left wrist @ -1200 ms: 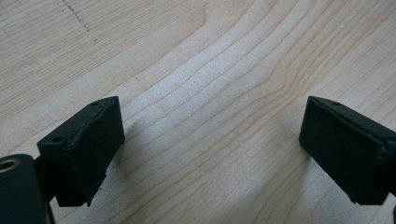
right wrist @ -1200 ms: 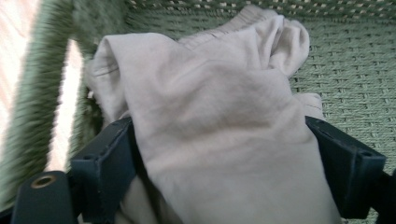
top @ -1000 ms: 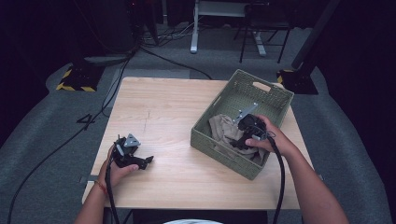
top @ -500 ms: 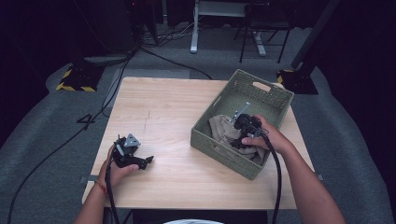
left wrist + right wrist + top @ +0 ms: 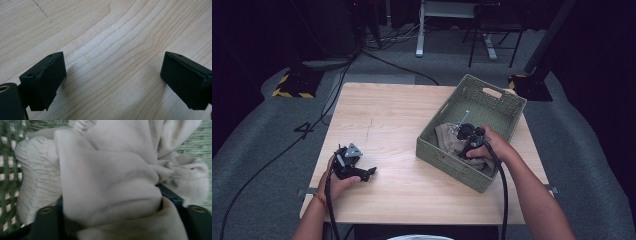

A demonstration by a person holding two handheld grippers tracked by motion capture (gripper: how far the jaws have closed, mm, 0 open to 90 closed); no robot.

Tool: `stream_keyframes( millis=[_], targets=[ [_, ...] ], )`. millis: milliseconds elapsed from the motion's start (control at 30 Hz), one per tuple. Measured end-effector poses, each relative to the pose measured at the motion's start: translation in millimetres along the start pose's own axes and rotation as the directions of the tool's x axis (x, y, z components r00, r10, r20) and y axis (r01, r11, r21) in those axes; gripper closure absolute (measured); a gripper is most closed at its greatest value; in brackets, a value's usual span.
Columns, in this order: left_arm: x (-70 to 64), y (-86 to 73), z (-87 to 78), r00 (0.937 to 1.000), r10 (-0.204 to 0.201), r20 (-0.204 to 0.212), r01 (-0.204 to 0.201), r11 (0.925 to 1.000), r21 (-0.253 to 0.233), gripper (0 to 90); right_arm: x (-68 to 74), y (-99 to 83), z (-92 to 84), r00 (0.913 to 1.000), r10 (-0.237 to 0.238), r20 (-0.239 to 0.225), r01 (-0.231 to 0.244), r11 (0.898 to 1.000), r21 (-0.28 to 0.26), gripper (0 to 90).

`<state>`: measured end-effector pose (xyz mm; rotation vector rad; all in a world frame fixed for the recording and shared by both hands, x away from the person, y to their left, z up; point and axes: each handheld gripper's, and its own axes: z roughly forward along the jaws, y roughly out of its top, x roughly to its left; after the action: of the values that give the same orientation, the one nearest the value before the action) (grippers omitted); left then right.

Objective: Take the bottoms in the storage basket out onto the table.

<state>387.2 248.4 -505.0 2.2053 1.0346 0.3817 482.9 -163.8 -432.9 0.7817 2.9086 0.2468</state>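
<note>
High view puts the right tool (image 5: 464, 136) down inside the green basket (image 5: 504, 96), right on the beige cloth (image 5: 447, 137) bunched at its near-left end. Right gripper view has a thick fold of cloth (image 5: 110, 185) filling the gap; the jaws have just been closing on it, though a firm pinch isn't clear yet. The left tool (image 5: 354, 167) rests on the table (image 5: 402, 110), well apart, jaws wide and empty. So the right hand is plainly nearer.
</note>
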Motion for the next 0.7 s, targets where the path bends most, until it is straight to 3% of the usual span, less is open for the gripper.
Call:
stream_keyframes(
  millis=[67,200,267,367,500,600,633,700],
  targets=[
    [0.0,0.0,0.1,1.0,0.0,0.0,0.0,1.0,0.0,7.0,-0.3,0.0,1.6,1.0,-0.003,-0.005,0.003,1.0,-0.001,38.3],
    [0.0,0.0,0.0,1.0,0.0,-0.001,0.0,1.0,0.0,7.0,0.4,-1.2,-1.4,0.9991,-0.034,-0.026,0.034,0.999,-0.016,55.2],
    [0.0,0.0,0.0,1.0,0.0,-0.001,0.0,1.0,-0.001,7.0,4.8,-2.3,-4.7,0.9979,-0.064,-0.011,0.064,0.997,-0.037,65.0],
    [-0.2,0.0,-0.1,1.0,0.002,-0.003,-0.002,1.0,-0.001,7.1,7.0,-3.2,-6.6,0.9969,-0.079,-0.001,0.079,0.996,-0.049,67.0],
    [-0.2,0.0,-0.1,1.0,0.002,-0.004,-0.002,1.0,-0.001,7.3,11.0,-6.0,-16.7,0.9958,-0.087,0.03,0.089,0.99,-0.111,69.7],
    [-0.4,-0.1,-0.1,1.0,-0.001,-0.004,0.001,1.0,-0.001,7.3,14.4,-11.3,-28.4,0.9943,-0.092,0.052,0.1,0.979,-0.175,70.3],
    [-0.2,0.0,-0.1,1.0,0.002,-0.004,-0.002,1.0,-0.001,7.3,15.1,-16.2,-37.4,0.9949,-0.073,0.07,0.087,0.969,-0.23,70.3],
    [-0.4,-0.1,-0.1,1.0,0.0,-0.004,0.0,1.0,-0.001,7.3,15.8,-18.1,-40.6,0.995,-0.071,0.07,0.086,0.964,-0.25,70.4]
  ],
)
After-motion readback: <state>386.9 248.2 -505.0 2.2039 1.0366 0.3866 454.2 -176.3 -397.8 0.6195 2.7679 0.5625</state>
